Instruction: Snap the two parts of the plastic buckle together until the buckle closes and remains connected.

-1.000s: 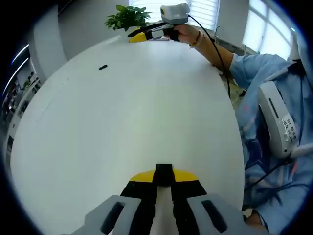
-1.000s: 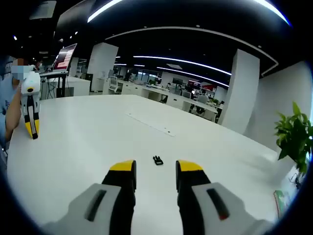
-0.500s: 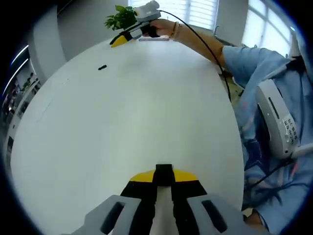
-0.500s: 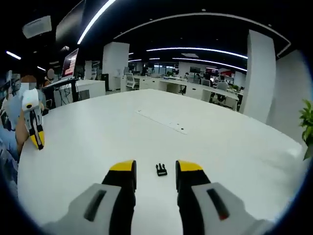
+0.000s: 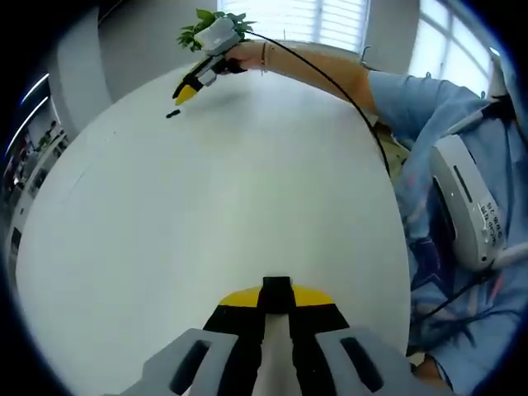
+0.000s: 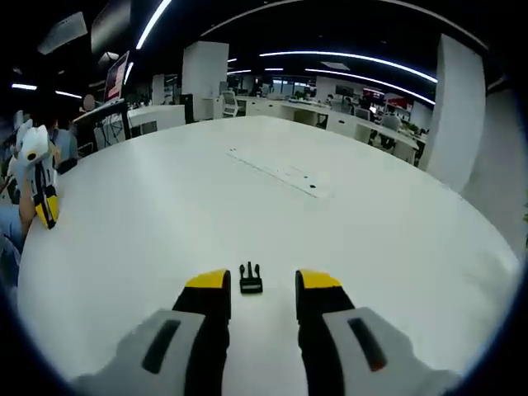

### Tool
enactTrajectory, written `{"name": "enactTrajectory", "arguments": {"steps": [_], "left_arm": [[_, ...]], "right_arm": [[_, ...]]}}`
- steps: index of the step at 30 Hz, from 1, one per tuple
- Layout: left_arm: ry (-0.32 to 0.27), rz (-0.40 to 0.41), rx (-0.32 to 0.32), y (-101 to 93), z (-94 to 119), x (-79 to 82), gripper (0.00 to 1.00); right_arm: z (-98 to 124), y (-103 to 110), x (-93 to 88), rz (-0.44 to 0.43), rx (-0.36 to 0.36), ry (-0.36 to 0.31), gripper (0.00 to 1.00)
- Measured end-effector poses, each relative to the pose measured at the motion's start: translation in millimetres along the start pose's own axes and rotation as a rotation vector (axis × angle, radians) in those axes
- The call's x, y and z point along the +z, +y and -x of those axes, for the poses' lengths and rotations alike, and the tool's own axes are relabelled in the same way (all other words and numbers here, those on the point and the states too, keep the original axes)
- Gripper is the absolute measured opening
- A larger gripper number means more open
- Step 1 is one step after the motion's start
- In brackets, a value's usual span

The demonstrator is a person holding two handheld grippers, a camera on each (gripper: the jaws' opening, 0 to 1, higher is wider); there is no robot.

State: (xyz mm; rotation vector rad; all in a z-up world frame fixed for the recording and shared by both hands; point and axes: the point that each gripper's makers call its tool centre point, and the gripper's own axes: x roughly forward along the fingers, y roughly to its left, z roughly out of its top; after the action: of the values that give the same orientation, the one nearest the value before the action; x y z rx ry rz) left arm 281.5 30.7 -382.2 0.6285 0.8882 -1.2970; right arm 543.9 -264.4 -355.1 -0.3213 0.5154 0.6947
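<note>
In the left gripper view, the left gripper (image 5: 276,309) is being seen at the bottom centre of the frame, its yellow-tipped jaws being pressed narrowly on a small black buckle part (image 5: 276,285) that is poking out between the tips; a white table (image 5: 223,190) is being spread across the middle of the frame; in the upper left, the right gripper (image 5: 185,92) is being held by a person's hand (image 5: 239,56), its yellow tips being lowered just beside a second small black buckle piece (image 5: 172,114) lying on the table; a green plant (image 5: 198,23) is being shown at the top, behind that hand.

In the right gripper view, the right gripper (image 6: 258,287) is being held wide at the bottom centre; the black buckle piece (image 6: 250,280) is lying on the table (image 6: 272,206) between the yellow tips, touching neither; the left gripper (image 6: 43,202) is being held upright at the left edge of the frame.
</note>
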Motion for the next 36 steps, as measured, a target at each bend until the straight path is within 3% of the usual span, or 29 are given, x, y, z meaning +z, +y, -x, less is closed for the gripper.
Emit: {"name": "enactTrajectory", "arguments": {"steps": [4,9,19,23,36], "left_arm": [[-0.003,0.006,-0.003,-0.6,-0.5,0.1,0.10],[-0.003,0.006,-0.001,-0.6,-0.3,0.2,0.10],[-0.009,0.015,-0.007,-1.7,0.1,-0.7,0.10],[-0.011,0.018,-0.011,-1.8,0.3,-0.8,0.10],[-0.012,0.014,-0.011,-2.1,0.4,-1.2,0.10]], "right_arm": [[-7.0,9.8,-2.4,-0.024,0.037,0.000,0.31],[-13.3,8.3,-13.1,-0.021,0.031,0.045,0.30],[-14.4,12.1,-9.3,-0.046,0.068,0.015,0.22],[-15.3,8.1,-10.8,-0.044,0.072,0.010,0.13],[-17.2,12.3,-13.9,-0.030,0.080,0.001,0.13]]}}
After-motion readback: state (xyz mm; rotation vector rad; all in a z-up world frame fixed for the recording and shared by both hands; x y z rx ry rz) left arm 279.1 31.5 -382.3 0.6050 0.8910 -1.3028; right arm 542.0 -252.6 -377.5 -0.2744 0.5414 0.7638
